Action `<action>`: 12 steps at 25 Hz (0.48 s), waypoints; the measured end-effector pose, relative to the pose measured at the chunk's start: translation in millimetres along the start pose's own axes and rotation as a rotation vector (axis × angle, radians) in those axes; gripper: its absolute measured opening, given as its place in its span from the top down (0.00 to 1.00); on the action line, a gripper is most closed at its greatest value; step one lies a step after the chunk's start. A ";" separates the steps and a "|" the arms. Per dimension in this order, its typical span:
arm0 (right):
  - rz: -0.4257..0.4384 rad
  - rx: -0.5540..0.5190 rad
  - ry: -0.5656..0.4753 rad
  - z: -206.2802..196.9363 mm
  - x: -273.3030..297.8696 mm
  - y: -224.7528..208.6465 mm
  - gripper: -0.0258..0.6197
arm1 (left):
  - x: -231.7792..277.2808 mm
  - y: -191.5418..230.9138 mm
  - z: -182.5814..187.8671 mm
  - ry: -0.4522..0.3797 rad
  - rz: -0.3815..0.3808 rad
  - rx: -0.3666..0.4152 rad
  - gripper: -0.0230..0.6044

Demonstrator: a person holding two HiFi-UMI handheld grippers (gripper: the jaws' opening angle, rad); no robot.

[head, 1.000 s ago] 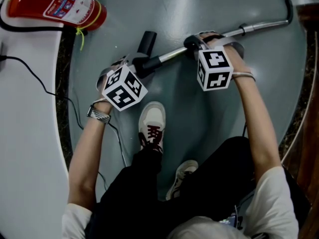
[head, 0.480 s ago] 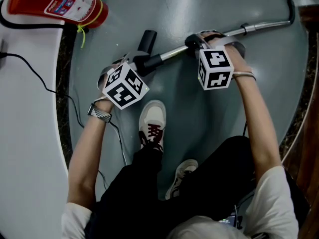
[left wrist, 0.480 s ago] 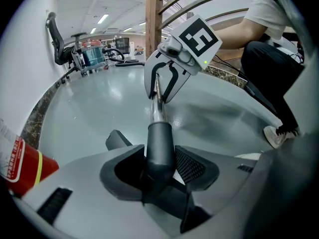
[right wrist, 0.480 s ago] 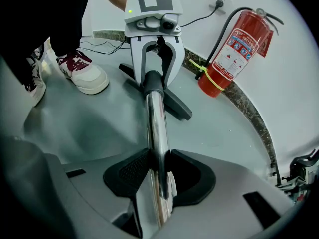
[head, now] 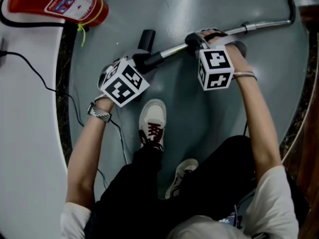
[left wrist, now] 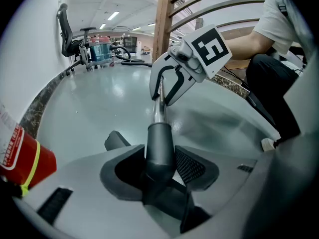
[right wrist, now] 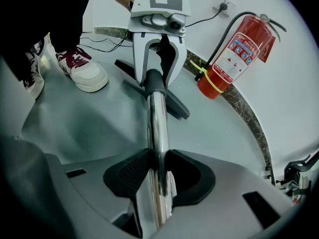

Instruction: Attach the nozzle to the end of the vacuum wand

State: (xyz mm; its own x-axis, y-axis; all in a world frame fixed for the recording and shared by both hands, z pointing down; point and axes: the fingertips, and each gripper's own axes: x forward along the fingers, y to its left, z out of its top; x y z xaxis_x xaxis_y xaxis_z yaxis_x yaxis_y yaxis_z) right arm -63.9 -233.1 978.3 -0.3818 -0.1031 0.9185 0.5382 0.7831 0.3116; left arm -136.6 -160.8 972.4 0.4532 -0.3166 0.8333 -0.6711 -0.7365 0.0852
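Note:
A chrome vacuum wand lies slanted just above the grey floor. A black nozzle has its collar over the wand's near end. My left gripper is shut on that collar, and in the left gripper view both pads press its sides. The nozzle's flat mouth sticks out to the left behind the jaws. My right gripper is shut on the chrome tube further along. In the right gripper view the left gripper faces me at the tube's far end.
A red fire extinguisher stands at the wall to the upper left, with a black cable beside it. The person's shoes are just below the wand. The wand's hose end curves off at the upper right.
The left gripper's marker cube has rolled a little about its own axis. Both grippers and the wand stay in the same place.

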 end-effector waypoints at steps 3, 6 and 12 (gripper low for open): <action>-0.001 -0.003 0.002 -0.2 0.7 0.7 0.73 | 2.5 -1.6 -1.5 -0.003 -0.003 0.001 0.66; -0.001 -0.001 0.000 0.1 0.7 0.7 0.73 | 2.8 -1.3 -1.3 -0.003 0.011 0.018 0.66; -0.010 -0.004 0.001 0.1 0.6 0.2 0.73 | 2.9 -2.8 -0.6 0.010 0.041 0.082 0.67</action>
State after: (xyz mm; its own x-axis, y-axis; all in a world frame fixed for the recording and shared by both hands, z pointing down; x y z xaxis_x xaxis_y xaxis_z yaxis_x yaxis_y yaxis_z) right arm -64.1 -232.9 978.8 -0.3866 -0.1118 0.9154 0.5372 0.7795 0.3221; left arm -133.8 -159.4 974.9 0.4201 -0.3423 0.8404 -0.6387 -0.7695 0.0059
